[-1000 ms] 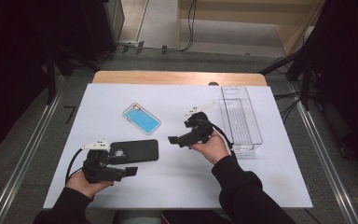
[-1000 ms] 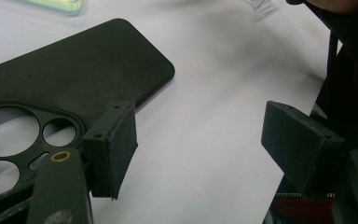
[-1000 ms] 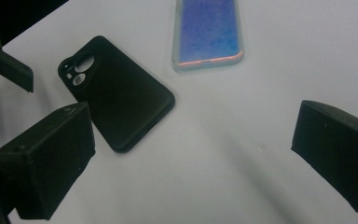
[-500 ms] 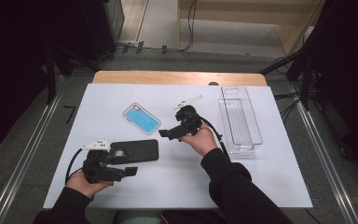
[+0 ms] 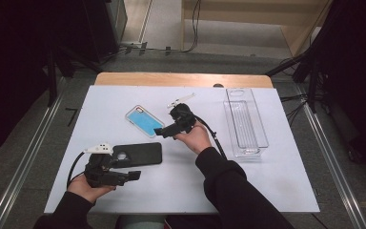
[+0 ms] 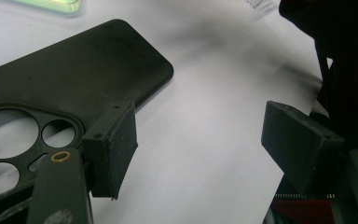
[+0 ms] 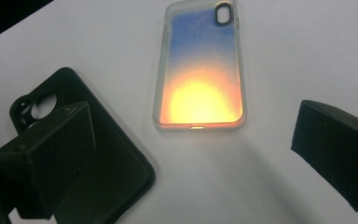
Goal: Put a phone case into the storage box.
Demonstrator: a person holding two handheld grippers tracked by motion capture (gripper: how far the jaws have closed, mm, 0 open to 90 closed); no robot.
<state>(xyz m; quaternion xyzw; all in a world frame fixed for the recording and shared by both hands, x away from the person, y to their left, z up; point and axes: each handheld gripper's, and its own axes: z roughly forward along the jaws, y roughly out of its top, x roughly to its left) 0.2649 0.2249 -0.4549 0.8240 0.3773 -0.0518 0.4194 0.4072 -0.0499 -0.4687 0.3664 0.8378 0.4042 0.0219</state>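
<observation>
Right gripper [image 5: 164, 131] held just beside clear blue phone case [image 5: 145, 120], jaws spread, nothing pinched. Case lies flat mid-desk [image 5: 267, 181]. Left gripper [image 5: 131, 175] jaws spread beside black phone case [image 5: 140, 153].

A matt black phone case [image 5: 137, 154] and a glossy translucent phone case [image 7: 200, 65] lay on smooth white paper [image 5: 248, 181].
</observation>
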